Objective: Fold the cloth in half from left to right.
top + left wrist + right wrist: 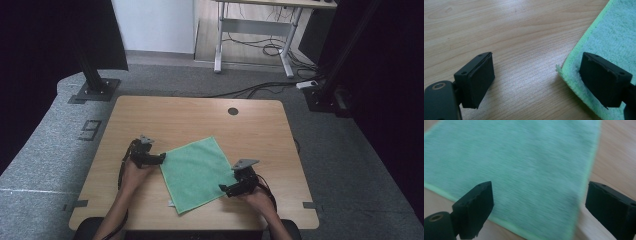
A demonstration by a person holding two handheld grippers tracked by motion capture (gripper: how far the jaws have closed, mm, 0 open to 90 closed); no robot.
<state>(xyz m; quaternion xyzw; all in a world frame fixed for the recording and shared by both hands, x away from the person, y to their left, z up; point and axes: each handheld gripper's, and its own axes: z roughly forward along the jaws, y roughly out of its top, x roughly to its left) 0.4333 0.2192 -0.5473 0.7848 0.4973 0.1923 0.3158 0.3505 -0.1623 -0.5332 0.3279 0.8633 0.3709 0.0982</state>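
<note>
The green microfibre cloth (196,172) lies flat and spread open on the wooden table (200,117), turned so that its corners point toward the table's edges, in the near half of the tabletop between your two hands. Your left gripper (161,159) sits at the cloth's left corner, low over the table; in the left gripper view its jaws stand wide apart, with one pad over the bare wood and the other over the cloth's hemmed edge (571,60), and the corner tip lies between them without being clamped. Whether that second pad touches the fabric cannot be told. Your right gripper (223,188) is at the cloth's right corner, near the front edge of the table; in the right gripper view its jaws are likewise wide apart, one over the cloth (524,165) and the other over the wood just beyond the hem, and nothing is pinched between them. That view is blurred. A small white label (171,203) shows at the cloth's near corner. A dark round grommet (233,111) sits in the table's far side, well apart from the cloth
</note>
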